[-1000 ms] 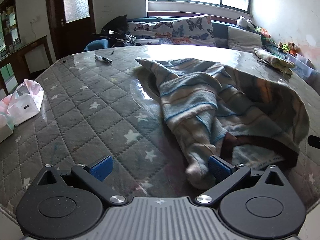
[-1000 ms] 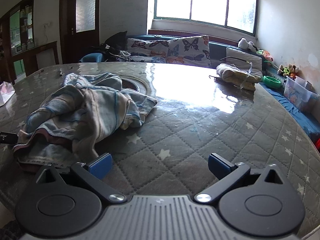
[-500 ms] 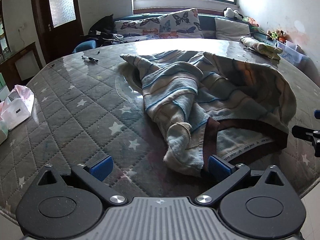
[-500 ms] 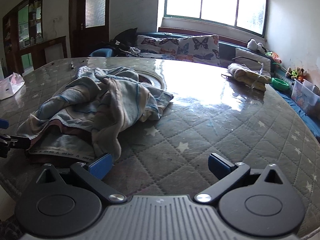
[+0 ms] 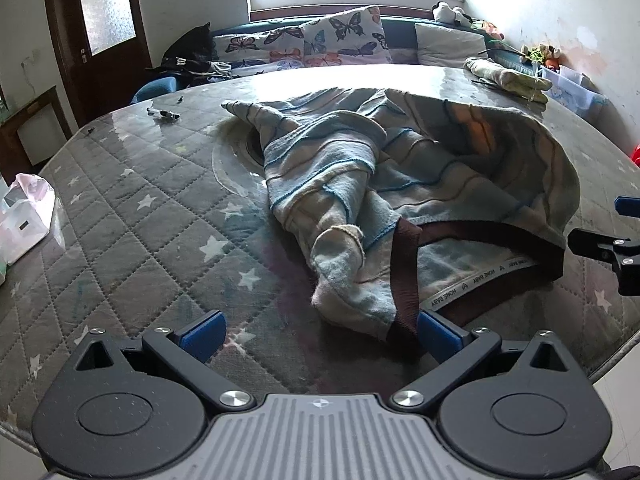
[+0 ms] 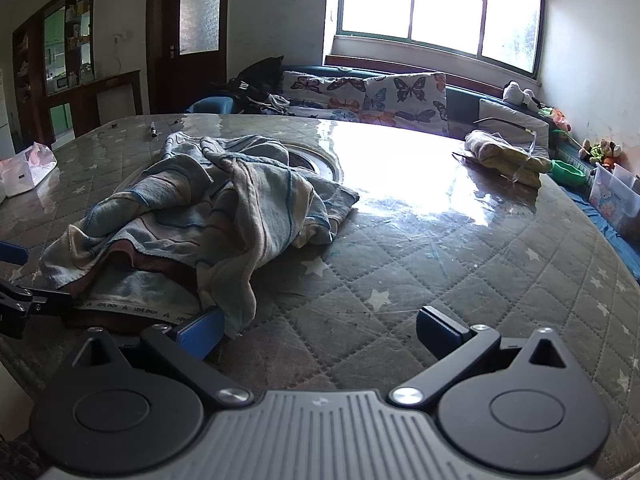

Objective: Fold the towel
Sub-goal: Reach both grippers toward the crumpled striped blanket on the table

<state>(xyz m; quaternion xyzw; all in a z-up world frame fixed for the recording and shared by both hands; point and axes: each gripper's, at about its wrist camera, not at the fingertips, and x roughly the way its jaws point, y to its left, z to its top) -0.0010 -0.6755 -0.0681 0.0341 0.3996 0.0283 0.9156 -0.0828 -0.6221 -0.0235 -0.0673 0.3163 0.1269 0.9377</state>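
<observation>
A crumpled blue and beige striped towel with a brown hem lies heaped on the round quilted table. My left gripper is open near the table's front edge; the towel's near corner hangs just ahead of its right blue pad. In the right wrist view the same towel sits at the left. My right gripper is open, its left pad beside the towel's near fold. The right gripper's fingers show at the far right edge of the left wrist view.
A white plastic bag lies at the table's left edge. Pens rest at the far left. A folded yellowish cloth sits at the far right. A sofa with butterfly cushions stands behind the table.
Both grippers have pulled back toward the table's near edge. The towel's near corner, which was against the left gripper's right pad, now lies free just ahead of it.
</observation>
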